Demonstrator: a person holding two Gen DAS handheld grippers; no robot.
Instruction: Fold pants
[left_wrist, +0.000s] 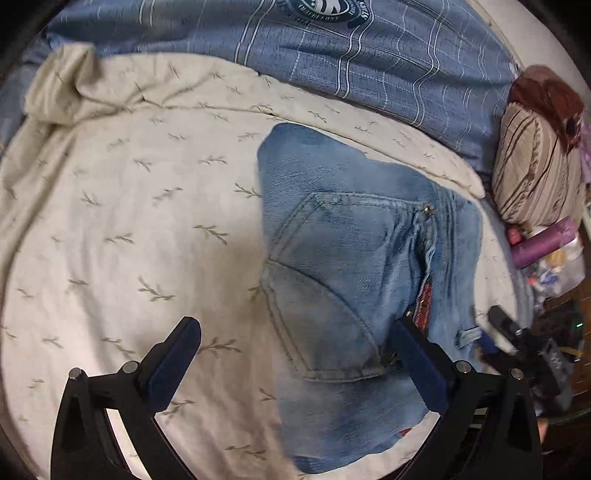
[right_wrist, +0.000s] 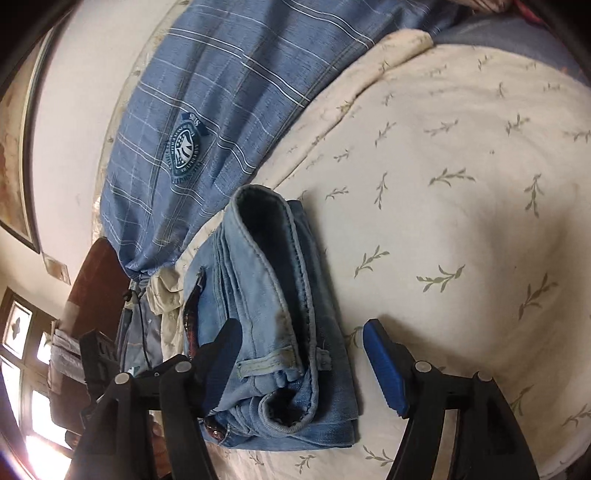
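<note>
Jeans (right_wrist: 280, 325) lie folded in a compact bundle on the leaf-print bedsheet (right_wrist: 461, 221), with left tool (left_wrist: 295, 354) and right tool (right_wrist: 303, 354) both spread wide, gripping nothing.

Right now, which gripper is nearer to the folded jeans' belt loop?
Right. The right gripper straddles the folded jeans with the belt loop between its open fingers. The left gripper sits further along the fold, over the back pocket.
</note>
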